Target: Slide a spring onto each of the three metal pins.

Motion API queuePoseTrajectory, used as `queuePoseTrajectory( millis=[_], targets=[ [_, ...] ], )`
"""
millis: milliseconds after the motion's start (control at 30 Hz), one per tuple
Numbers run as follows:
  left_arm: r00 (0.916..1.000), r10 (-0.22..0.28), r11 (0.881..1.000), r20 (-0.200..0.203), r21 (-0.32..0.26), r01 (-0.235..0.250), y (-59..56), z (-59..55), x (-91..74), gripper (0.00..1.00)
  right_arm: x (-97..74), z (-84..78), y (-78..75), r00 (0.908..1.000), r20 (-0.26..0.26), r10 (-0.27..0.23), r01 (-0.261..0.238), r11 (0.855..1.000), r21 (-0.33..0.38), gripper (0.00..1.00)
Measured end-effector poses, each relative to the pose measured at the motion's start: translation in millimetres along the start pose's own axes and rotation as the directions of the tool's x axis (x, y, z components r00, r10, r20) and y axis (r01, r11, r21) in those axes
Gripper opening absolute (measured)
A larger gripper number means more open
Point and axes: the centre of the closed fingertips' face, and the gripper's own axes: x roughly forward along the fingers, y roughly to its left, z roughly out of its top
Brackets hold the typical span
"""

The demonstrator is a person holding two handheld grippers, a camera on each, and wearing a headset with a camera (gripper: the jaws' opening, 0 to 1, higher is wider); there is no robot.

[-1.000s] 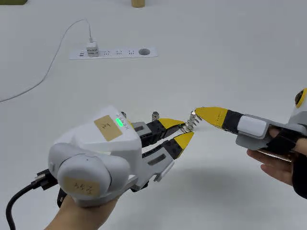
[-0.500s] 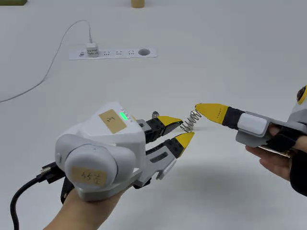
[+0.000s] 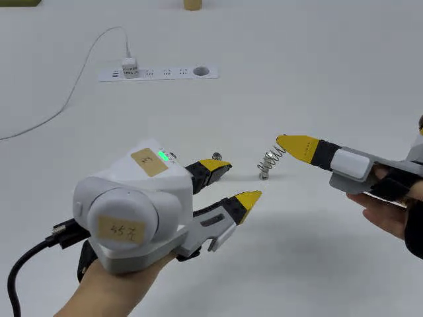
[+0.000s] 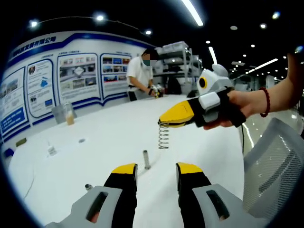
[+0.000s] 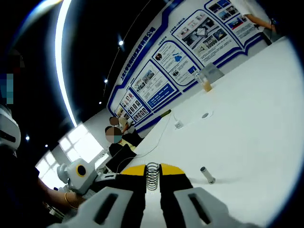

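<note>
Thin silver coil spring (image 3: 273, 159), top end nipped between the right gripper (image 3: 284, 140) tips, hanging tilted with its lower end free. Short grey metal pin (image 3: 264, 174) stands upright and bare, just beside the spring's lower end. A second pin (image 4: 88, 187) stands well apart, also bare.

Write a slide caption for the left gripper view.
Right tool holds a spring by one end near a bare metal pin on the table; left tool open in foreground.

The spring (image 3: 274, 157) is bright metal wire, the pin (image 4: 147, 159) dull grey metal, the table (image 3: 297, 79) smooth matt white.
</note>
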Motion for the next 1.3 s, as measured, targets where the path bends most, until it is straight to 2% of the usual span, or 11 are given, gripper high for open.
queuePoseTrajectory(
  millis=[133,233,600,833,1033,1300],
  targets=[
    [0.9998,0.018,1.0,-0.011,-0.005,-0.018,5.1,-3.9,-3.4,0.36,0.1,1.0,-4.4,0.9996,-0.004,-0.029,0.029,0.998,-0.056,0.11],
    [0.9991,0.036,0.999,-0.022,-0.026,-0.037,9.7,-7.8,-6.6,0.4,0.6,1.8,-8.7,0.9982,-0.01,-0.058,0.057,0.991,-0.124,0.11],
    [0.9958,0.088,0.994,-0.027,-0.057,-0.089,20.2,-17.5,-15.7,0.52,7.8,6.5,-14.9,0.9944,-0.022,-0.104,0.096,0.971,-0.219,0.11],
    [0.9905,0.129,0.987,-0.046,-0.088,-0.133,30.0,-25.9,-22.4,0.6,13.8,10.7,-21.4,0.9908,-0.021,-0.134,0.12,0.938,-0.325,0.11],
    [0.9857,0.157,0.981,-0.06,-0.109,-0.163,35.0,-32.1,-26.9,0.67,18.2,10.3,-27.3,0.9889,-0.022,-0.147,0.128,0.917,-0.377,0.11],
    [0.9798,0.186,0.973,-0.073,-0.127,-0.194,43.7,-38.7,-30.7,0.76,24.5,9.7,-39.1,0.9828,-0.027,-0.183,0.15,0.873,-0.464,0.11]
  ],
)
